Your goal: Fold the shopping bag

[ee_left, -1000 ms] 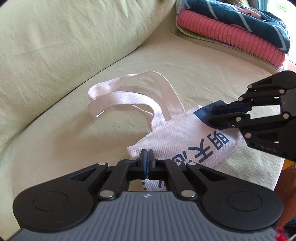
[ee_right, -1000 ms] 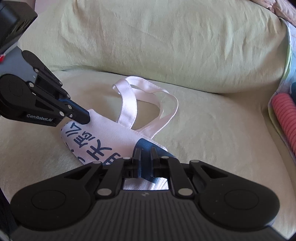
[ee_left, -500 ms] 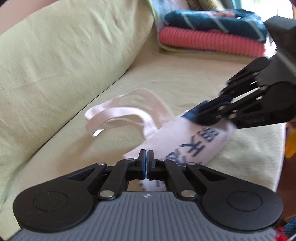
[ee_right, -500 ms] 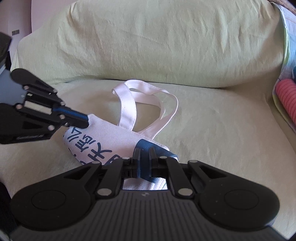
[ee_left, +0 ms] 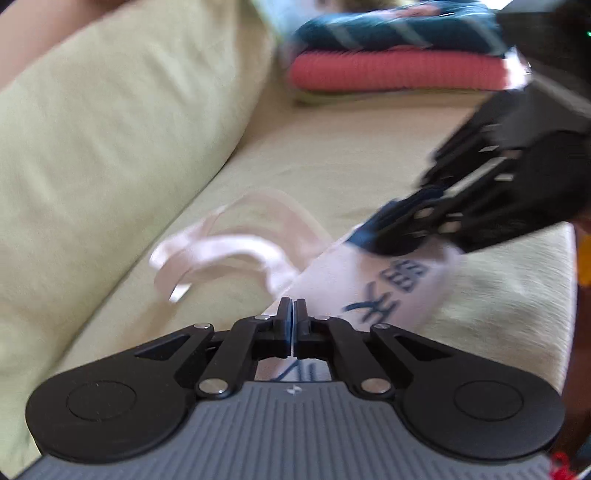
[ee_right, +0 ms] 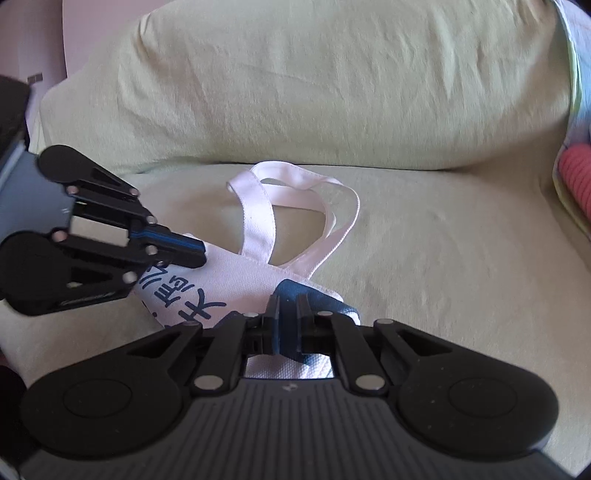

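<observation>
Clearly both tools are clenched on the same cloth: the left tool (ee_left: 293,310) pinches one edge of the white shopping bag (ee_right: 236,277) with its pads pressed together, pointing downward over the seat, and the right tool (ee_right: 287,306) grips the bag's dark blue corner patch the same way, also angled downward. Each shows in the other's camera, the left tool (ee_right: 192,251) coming in from the left of the right wrist view and the right tool (ee_left: 384,236) reaching in from the right of the left wrist view. One bag lies between them, bunched into a short roll with blue printed characters facing up, resting on the pale green sofa seat (ee_right: 443,266). Its two white handles (ee_right: 295,192) trail loosely toward the big back cushion (ee_right: 332,81). Two folded textiles are stacked at the far end of the sofa, a pink ribbed one (ee_left: 391,72) under a dark teal striped one (ee_left: 388,31). Compared with a second ago, the left wrist view has swung and rolled, so the stack now sits level across the top, the picture is blurred, and the right tool looms larger and closer to the left tool.
</observation>
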Demonstrator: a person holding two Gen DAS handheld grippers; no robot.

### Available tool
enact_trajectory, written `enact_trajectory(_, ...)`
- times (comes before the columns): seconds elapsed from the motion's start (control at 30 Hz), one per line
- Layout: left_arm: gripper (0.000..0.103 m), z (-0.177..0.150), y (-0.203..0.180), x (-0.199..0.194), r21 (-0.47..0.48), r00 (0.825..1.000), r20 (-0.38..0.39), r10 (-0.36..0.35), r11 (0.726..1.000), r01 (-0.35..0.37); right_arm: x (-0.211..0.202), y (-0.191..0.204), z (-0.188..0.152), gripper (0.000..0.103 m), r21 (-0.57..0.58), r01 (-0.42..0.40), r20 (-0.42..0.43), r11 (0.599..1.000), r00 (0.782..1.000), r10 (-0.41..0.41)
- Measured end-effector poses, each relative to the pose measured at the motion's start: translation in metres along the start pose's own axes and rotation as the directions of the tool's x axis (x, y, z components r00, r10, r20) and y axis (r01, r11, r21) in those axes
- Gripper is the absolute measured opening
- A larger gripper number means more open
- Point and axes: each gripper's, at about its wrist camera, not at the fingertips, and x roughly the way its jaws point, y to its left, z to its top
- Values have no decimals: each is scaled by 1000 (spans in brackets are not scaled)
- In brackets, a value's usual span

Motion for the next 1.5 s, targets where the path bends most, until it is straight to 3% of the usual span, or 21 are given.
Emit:
enact_trajectory(0.03,15,-2,-9,-6,61,1000,14,-18,998,17,1,0,1,5,-5,-4,-4,1000,1000,4)
enact_trajectory(0.17,17,-9,-15,1,150,999,-7,46,988,-44,2,-5,4,4,-9,-31,-17,999,999,31)
enact_trajectory(0.2,17,-8,-8,5,111,999,-16,40,993,-38,2,-5,4,4,-15,-33,-18,999,999,33)
enact_trajectory(0.33,0,-6,13,27,-35,996,-54,-66,997,64,3,-2,3,3,-33,-34,-19,999,999,33)
enact_trajectory(0.5,0,-2,19,30,-80,992,-78,-99,992,93,1,9,4,6,-129,-19,-22,992,1000,16)
enact_trajectory(0.57,0,0,20,30,-81,991,-86,-105,992,98,-5,12,7,18,-169,-51,-30,984,998,46)
enact_trajectory(0.6,0,1,21,30,-81,990,-89,-109,992,102,-11,16,7,31,-208,-55,-24,977,998,51)
enact_trajectory(0.63,0,1,21,30,-81,989,-91,-113,991,106,-20,23,4,52,-262,-44,-1,964,999,45)
enact_trajectory(0.67,0,2,22,30,-81,989,-94,-117,991,110,-29,30,2,62,-316,-31,23,948,999,40)
enact_trajectory(0.7,0,2,23,29,-83,988,-93,-121,990,113,-38,36,-3,70,-380,-20,42,925,998,39)
enact_trajectory(0.8,0,0,27,27,-94,987,-84,-139,987,131,-62,54,-32,70,-609,12,72,793,997,41)
enact_trajectory(0.9,0,-1,30,27,-95,985,-81,-154,985,146,-58,62,-73,68,-826,111,107,553,993,-40)
enact_trajectory(1.0,0,1,33,29,-93,983,-82,-165,983,157,-46,61,-92,68,-906,176,169,385,984,-51)
enact_trajectory(1.07,0,1,35,29,-94,982,-81,-173,982,165,-34,60,-96,68,-931,196,194,309,980,-37)
enact_trajectory(1.13,0,0,38,29,-104,979,-76,-187,978,179,-24,58,-93,67,-940,199,201,278,979,-21)
enact_trajectory(1.23,0,-3,43,30,-132,977,-64,-206,972,196,-10,52,-76,67,-922,145,154,358,988,-4)
enact_trajectory(1.3,0,-4,45,30,-146,976,-53,-211,968,202,-4,50,-67,67,-921,99,114,377,993,19)
enact_trajectory(1.37,0,-4,43,28,-131,978,-52,-204,972,196,0,52,-59,66,-936,47,60,348,998,27)
enact_trajectory(1.43,0,-2,37,23,-59,982,-58,-179,983,176,0,53,-54,65,-949,11,24,316,999,36)
enact_trajectory(1.5,7,-1,29,15,35,989,-65,-130,991,133,0,53,-54,64,-959,-13,-1,284,999,41)
